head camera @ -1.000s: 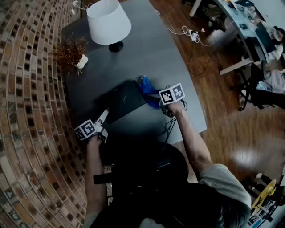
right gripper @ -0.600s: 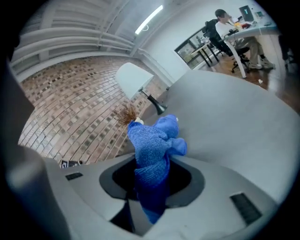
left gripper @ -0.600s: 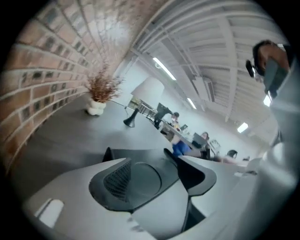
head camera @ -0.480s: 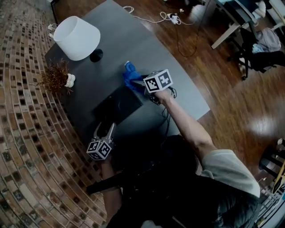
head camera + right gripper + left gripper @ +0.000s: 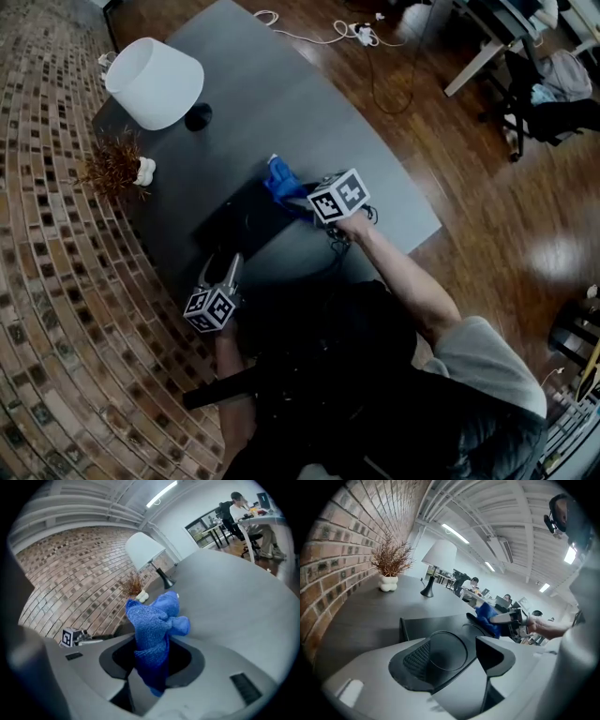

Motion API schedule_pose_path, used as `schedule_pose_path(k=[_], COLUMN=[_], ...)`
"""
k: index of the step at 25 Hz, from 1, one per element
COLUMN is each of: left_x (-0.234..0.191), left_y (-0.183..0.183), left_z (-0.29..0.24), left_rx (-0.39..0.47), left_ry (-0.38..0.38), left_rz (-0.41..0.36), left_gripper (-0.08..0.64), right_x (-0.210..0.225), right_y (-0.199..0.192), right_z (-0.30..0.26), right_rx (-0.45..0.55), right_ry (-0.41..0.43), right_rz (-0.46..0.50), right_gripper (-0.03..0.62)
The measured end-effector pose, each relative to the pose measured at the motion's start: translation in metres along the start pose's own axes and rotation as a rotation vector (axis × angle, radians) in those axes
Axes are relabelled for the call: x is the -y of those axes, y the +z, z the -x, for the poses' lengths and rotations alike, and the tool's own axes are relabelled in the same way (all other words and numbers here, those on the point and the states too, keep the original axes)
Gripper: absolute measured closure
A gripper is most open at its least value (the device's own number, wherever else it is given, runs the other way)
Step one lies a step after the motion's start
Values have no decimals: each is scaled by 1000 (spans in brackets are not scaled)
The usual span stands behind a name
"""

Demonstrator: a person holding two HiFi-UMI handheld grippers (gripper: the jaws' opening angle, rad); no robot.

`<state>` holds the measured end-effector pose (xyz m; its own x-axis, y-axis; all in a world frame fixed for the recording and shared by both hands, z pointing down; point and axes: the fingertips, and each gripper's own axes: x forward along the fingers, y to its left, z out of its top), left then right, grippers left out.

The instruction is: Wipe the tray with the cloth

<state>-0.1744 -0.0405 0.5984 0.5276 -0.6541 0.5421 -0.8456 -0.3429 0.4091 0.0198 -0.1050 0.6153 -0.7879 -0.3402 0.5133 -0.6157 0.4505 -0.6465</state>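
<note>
A black tray lies on the dark table, and it also fills the middle of the left gripper view. My right gripper is shut on a blue cloth at the tray's far right corner. The cloth bunches up between the jaws of that gripper. My left gripper hovers just short of the tray's near edge. Its jaws stand wide and are closing a little, with nothing between them. The cloth shows beyond the tray.
A white lamp and a small dried plant in a white pot stand at the table's far end. A brick wall runs along the left. Cables, desks and chairs are on the wooden floor at right.
My left gripper has let go of the tray's near edge, opened and drawn back toward me. The right gripper keeps the cloth at the tray's far corner.
</note>
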Motion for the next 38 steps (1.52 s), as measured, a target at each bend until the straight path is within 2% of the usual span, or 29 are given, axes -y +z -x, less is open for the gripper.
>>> schedule_pose_path(k=[4,6,8,10,12,14,16,19,23,28,30,32,34,36,38], left_x=[-1,0,1,-1,-2,-1,0,0,1,1,3,8,20,39,60], left_y=[2,2,1,2,3,3,2,2,3,5,5,5,7,5,-12], left_z=[0,0,1,2,4,5,4,4,3,4,3,8,23,44,52], left_rx=[1,0,3,17,35,46,51,52,63,86,92,95,116,142,116], left_ry=[9,5,2,-3,-11,-17,-17,-12,-5,1,-4,-18,-40,-92,-177], left_rz=[3,6,7,15,29,39,41,40,39,49,51,60,81,127,204], left_gripper=[275,275,275,275,275,275,275,276,278,278,278,278,278,287,313], right_x=[-4,9,26,41,53,61,65,62,50,24,12,0,-1,13,27], right_y=[-63,-69,-41,6,49,75,78,52,7,-63,-88,-115,-121,-84,-14], right_z=[31,42,41,24,-4,-36,-63,-74,-38,8,22,32,40,46,44], right_rx=[-133,-142,-63,45,112,108,41,-25,-38,-83,-139,-257,-342,-310,-193], right_ry=[-3,-27,-68,-104,-139,-171,-180,-146,-49,10,37,68,44,-44,-147], right_rz=[17,-5,-25,-29,-16,21,59,38,-94,-147,-154,-104,-12,89,209], right_gripper=[445,446,446,446,446,446,446,445,445,445,445,446,446,446,446])
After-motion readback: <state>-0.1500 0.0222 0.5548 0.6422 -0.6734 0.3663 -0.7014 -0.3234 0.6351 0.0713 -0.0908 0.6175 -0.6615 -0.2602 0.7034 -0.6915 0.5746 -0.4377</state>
